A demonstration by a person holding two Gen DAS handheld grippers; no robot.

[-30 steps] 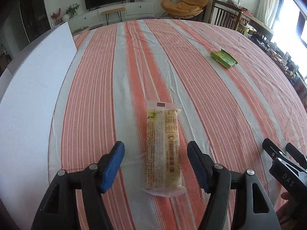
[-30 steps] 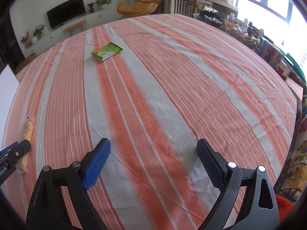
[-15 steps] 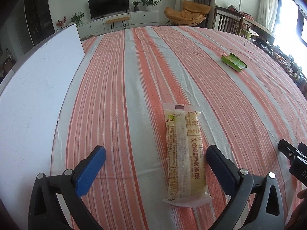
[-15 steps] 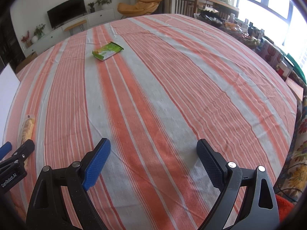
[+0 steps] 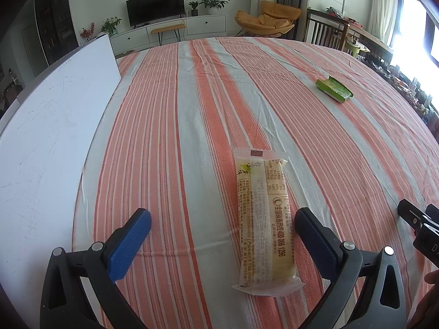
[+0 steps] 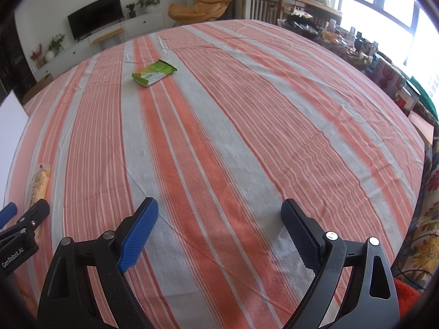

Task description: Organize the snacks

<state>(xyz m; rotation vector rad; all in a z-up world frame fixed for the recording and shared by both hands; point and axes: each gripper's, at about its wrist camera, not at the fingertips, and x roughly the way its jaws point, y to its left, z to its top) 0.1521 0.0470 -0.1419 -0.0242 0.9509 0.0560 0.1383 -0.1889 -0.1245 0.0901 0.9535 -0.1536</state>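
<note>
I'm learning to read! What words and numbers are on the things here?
"400 006 1296": on the yellow snack bar wrapper; its other print is too small to read.
"GenRobot.AI": on the left gripper.
"D": a cut-off letter on the right gripper.
Green snack packet: print too blurred to read.

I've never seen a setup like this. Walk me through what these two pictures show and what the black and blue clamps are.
There is no robot here: a person holds a two-finger gripper in each hand, and each carries a wide-angle camera looking along its fingers. One picture is from the left gripper, the other from the right gripper. Both are open and hold nothing. Below them is a table under a striped cloth. A long yellow snack packet lies flat between the left gripper's fingers, untouched. A green snack packet lies farther off. A white board sits at the left.
</note>
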